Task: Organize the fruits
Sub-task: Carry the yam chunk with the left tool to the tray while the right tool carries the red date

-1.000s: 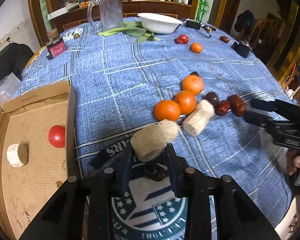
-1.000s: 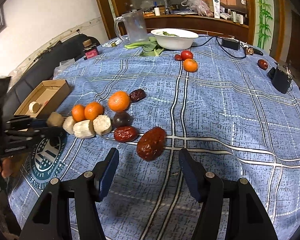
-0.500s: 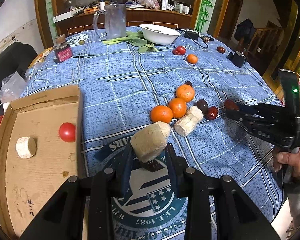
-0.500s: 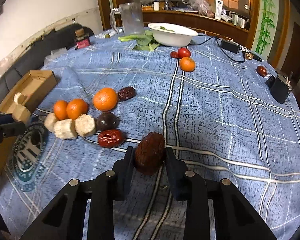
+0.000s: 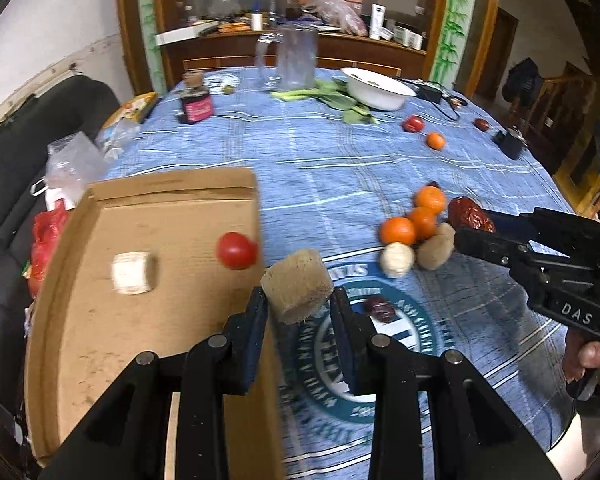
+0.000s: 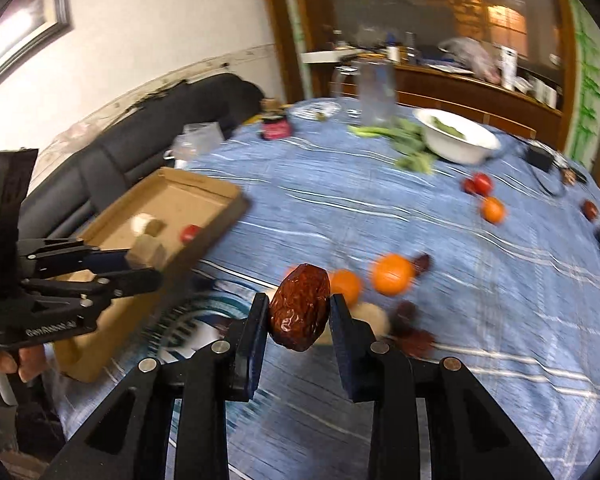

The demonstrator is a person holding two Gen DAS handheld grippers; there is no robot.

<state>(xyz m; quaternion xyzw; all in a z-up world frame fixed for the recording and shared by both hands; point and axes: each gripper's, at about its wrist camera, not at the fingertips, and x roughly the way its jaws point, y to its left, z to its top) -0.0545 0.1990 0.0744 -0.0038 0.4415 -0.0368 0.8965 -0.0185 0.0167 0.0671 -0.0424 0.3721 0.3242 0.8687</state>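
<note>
At the bottom centre of the left wrist view, the left gripper is clamped narrowly on a tan, rough-skinned cylinder of root vegetable, held in the air just beside the right wall of the cardboard box. In the box, at centre left of the frame, lie a pale cut cylinder piece and a red tomato, apart from each other.

At the bottom centre of the right wrist view, the right gripper has just been closing, and its pads now press both sides of a wrinkled dried red date, lifted clear of the blue checked tablecloth. The same date shows at the right of the left wrist view, at the tip of that gripper.

Past the grippers, at centre right of the left wrist view, three oranges cluster on the cloth with two pale cylinder pieces touching them, and a small dark date lies nearer, on the round printed emblem.

Further up the frame sit a lone orange and a red tomato near each other. At the far edge stand a white bowl, leafy greens and a clear jug.
</note>
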